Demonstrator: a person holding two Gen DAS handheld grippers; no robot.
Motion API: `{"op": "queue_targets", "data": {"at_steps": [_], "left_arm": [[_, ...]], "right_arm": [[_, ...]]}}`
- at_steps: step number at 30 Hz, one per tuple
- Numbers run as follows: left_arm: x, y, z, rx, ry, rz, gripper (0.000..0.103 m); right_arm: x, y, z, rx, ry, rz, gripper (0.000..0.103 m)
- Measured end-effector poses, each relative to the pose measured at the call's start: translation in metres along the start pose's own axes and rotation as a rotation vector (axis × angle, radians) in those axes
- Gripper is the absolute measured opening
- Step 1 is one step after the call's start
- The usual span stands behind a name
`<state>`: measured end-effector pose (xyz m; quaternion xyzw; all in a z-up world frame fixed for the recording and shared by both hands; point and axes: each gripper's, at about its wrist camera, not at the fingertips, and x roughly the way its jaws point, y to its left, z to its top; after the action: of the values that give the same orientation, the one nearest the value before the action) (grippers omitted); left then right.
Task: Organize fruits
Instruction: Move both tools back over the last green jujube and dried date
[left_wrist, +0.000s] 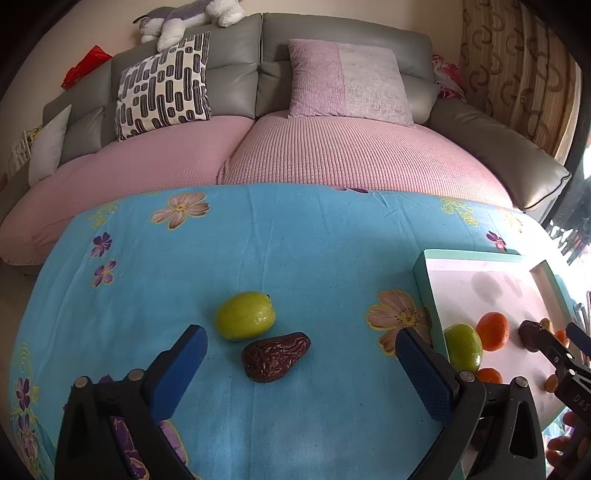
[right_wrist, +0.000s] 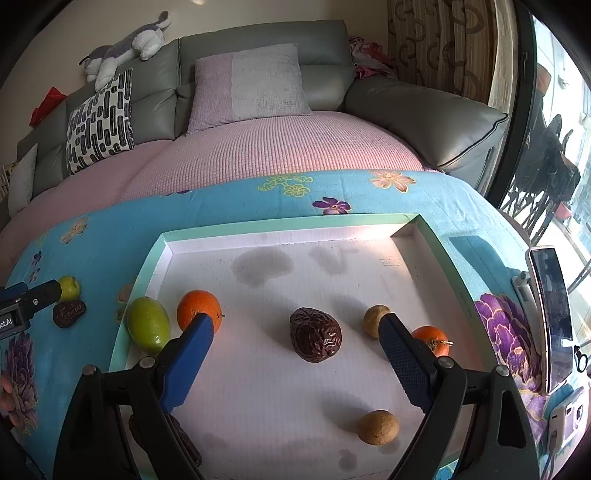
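Blue floral cloth (left_wrist: 295, 240), tray (right_wrist: 288, 221) edge cut off, left tool (left_wrist: 301, 345) and right tool (right_wrist: 295, 332) both spread, empty.

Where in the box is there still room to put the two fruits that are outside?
The far half of the tray is bare, from the back wall down to the orange and the dark date. The near half is crowded with fruit. The green fruit and wrinkled date wait on the blue cloth.

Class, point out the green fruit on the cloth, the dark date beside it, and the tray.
green fruit (left_wrist: 245, 315), left wrist view, its middle
dark date (left_wrist: 275, 356), left wrist view, its wrinkled middle
tray (right_wrist: 284, 224), right wrist view, far rim
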<state>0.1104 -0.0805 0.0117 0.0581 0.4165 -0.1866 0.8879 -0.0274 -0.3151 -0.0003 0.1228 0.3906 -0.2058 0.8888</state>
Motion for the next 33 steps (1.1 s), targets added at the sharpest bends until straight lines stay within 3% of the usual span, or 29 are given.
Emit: {"op": "queue_targets", "data": {"at_steps": [17, 27, 33], "left_arm": [[-0.011, 0.050, 0.009, -0.099, -0.046, 0.019, 0.103], [-0.015, 0.079, 0.011, -0.165, -0.060, 0.023, 0.103], [-0.010, 0.104, 0.007, -0.243, -0.056, 0.044, 0.103]], "right_arm": [[-0.010, 0.029, 0.010, -0.011, 0.003, 0.077, 0.091], [-0.009, 0.078, 0.022, -0.107, 0.006, 0.123, 0.089], [-0.007, 0.114, 0.031, -0.163, -0.008, 0.204, 0.085]]}}
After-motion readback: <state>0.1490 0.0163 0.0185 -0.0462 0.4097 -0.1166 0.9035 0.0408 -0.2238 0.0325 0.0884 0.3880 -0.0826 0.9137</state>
